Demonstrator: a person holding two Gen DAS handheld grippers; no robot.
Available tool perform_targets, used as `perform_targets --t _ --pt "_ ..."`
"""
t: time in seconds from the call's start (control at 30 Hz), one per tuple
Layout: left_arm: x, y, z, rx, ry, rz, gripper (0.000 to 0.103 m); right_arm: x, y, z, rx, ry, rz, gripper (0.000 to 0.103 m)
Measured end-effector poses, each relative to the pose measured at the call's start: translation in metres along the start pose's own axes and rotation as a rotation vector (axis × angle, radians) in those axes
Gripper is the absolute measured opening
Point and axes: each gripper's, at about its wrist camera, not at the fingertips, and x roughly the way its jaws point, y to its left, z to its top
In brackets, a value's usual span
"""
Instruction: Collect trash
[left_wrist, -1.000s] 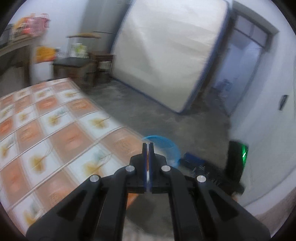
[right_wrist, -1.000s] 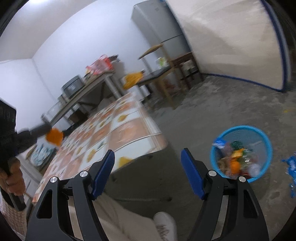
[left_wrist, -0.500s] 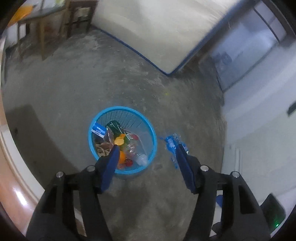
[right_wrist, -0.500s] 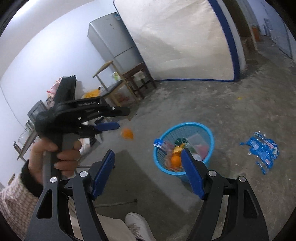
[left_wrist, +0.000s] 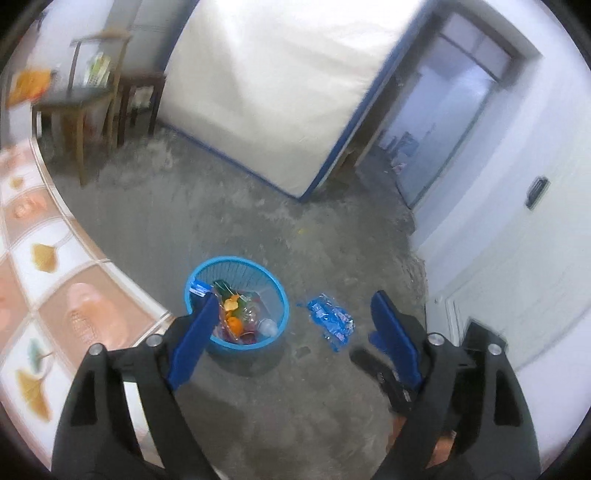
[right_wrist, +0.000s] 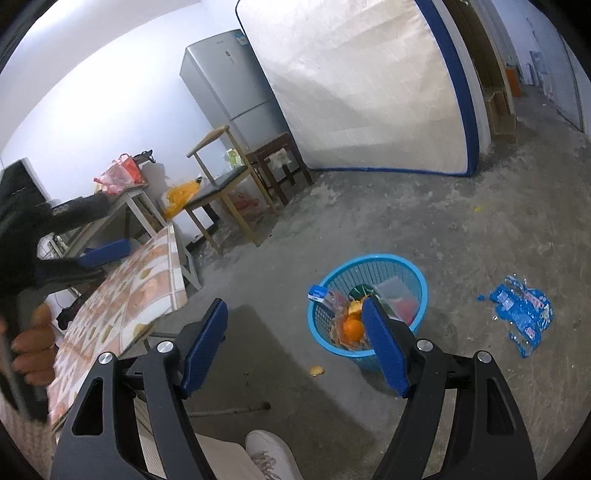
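A blue mesh trash basket (left_wrist: 274, 284) stands on the concrete floor, holding wrappers, an orange and other litter; it also shows in the right wrist view (right_wrist: 417, 280). A crumpled blue plastic wrapper (left_wrist: 330, 320) lies on the floor right of it, and shows in the right wrist view too (right_wrist: 524, 308). A small orange peel piece (right_wrist: 316, 370) lies on the floor just left of the basket. My left gripper (left_wrist: 295, 332) is open and empty above the floor near the basket. My right gripper (right_wrist: 295, 339) is open and empty. The left gripper also shows at the right view's left edge (right_wrist: 96, 254), over the table.
A table with an orange-and-white patterned cloth (left_wrist: 44, 288) lies to the left (right_wrist: 140, 288). A mattress (right_wrist: 369, 85) leans on the wall, with a fridge (right_wrist: 236, 88), stools (right_wrist: 225, 188) and a doorway (left_wrist: 443, 122) around. My white shoe (right_wrist: 273, 458) is below.
The left gripper opened and dropped an orange scrap, which fell beside the basket. It then drew back toward the table. The right gripper stayed open and shifted slightly.
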Motion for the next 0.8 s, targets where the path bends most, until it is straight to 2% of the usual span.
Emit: perform_targets --t 0.1,0.2,0.27,0.37,0.47,0.63,0.8 --pt "-0.042 -0.010 -0.023 0.077 -0.037 0.051 0.086 -0.003 0.014 -0.001 -0.026 -0.011 0.001 0.084" --pt "-0.077 -0.001 -0.051 0.092 -0.072 0.181 0.091 -0.005 0.040 -0.008 -0.066 -0.014 0.006 0.092" --pt "-0.099 0.010 -0.073 0.092 -0.084 0.329 0.093 -0.007 0.058 -0.014 -0.089 -0.012 0.010 0.096" --pt "-0.123 0.025 -0.106 0.057 -0.074 0.520 0.094 -0.008 0.092 -0.027 -0.146 -0.007 -0.003 0.097" --pt "-0.139 0.041 -0.133 -0.013 -0.078 0.664 0.095 -0.006 0.122 -0.040 -0.208 0.011 -0.038 0.097" --pt "-0.165 0.059 -0.156 -0.122 -0.128 0.803 0.095 -0.005 0.157 -0.058 -0.260 0.055 -0.104 0.097" --pt "-0.188 0.070 -0.169 -0.223 -0.183 0.872 0.095 -0.007 0.179 -0.067 -0.305 0.069 -0.196 0.097"
